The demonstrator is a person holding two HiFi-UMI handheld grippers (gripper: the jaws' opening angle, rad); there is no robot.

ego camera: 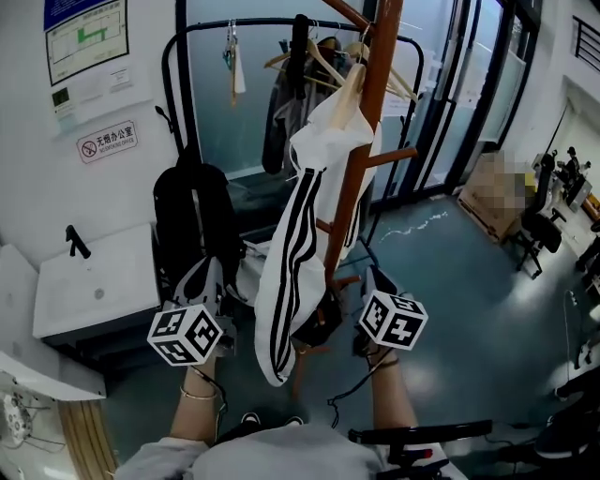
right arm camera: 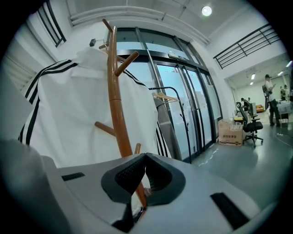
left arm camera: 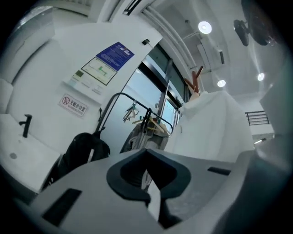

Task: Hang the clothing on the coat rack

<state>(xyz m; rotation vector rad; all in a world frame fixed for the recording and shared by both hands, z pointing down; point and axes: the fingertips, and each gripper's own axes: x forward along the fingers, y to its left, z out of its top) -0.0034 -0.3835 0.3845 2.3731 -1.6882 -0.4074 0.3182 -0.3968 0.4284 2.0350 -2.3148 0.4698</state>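
Note:
A white jacket (ego camera: 300, 234) with black stripes hangs from the upper pegs of the brown wooden coat rack (ego camera: 375, 94), one sleeve dangling low between my two grippers. My left gripper (ego camera: 208, 269) sits low to the left of that sleeve, apart from it. In its own view the left gripper (left arm camera: 146, 151) has its jaws shut tip to tip on nothing, with the jacket (left arm camera: 215, 123) at the right. My right gripper (ego camera: 373, 275) is just right of the pole. The right gripper (right arm camera: 145, 156) is shut and empty, facing the coat rack (right arm camera: 116, 100) and the jacket (right arm camera: 78, 114).
A black backpack (ego camera: 192, 216) stands by a white cabinet (ego camera: 94, 281) at the left. Behind is a black garment rail (ego camera: 300, 23) with hangers and dark clothes, then glass doors. A cardboard box (ego camera: 487, 192) and an office chair (ego camera: 539, 225) stand at the right.

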